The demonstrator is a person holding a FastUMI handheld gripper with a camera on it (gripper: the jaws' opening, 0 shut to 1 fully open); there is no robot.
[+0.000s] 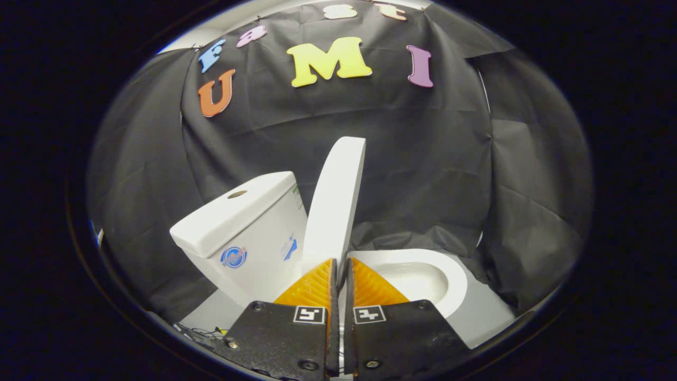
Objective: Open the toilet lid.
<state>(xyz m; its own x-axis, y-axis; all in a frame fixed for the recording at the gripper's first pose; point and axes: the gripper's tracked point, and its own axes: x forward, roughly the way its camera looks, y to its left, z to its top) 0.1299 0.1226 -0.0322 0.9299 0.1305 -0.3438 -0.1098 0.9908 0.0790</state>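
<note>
The toilet lid (336, 203) stands raised, nearly upright and leaning slightly toward the tank (240, 227), its edge turned toward the camera so that it shows as a tall white slab. Its lower end drops down into the narrow gap between the 2 fingers of the gripper (340, 270). The jaws are drawn almost together, with only a thin slit left, and both fingers appear pressed against the lid's lower edge, 1 on each face, gripping it. Beside the lid, the tank carries a flat cover with a round button on top and stickers on its front. On the other side of the fingers, the open bowl (423, 278) lies exposed, its white rim curving away beyond the fingertips. The toilet sits on a pale grey floor (489, 317). Black cloth (423, 174) hangs in folds behind and around it as the booth's wall.
</note>
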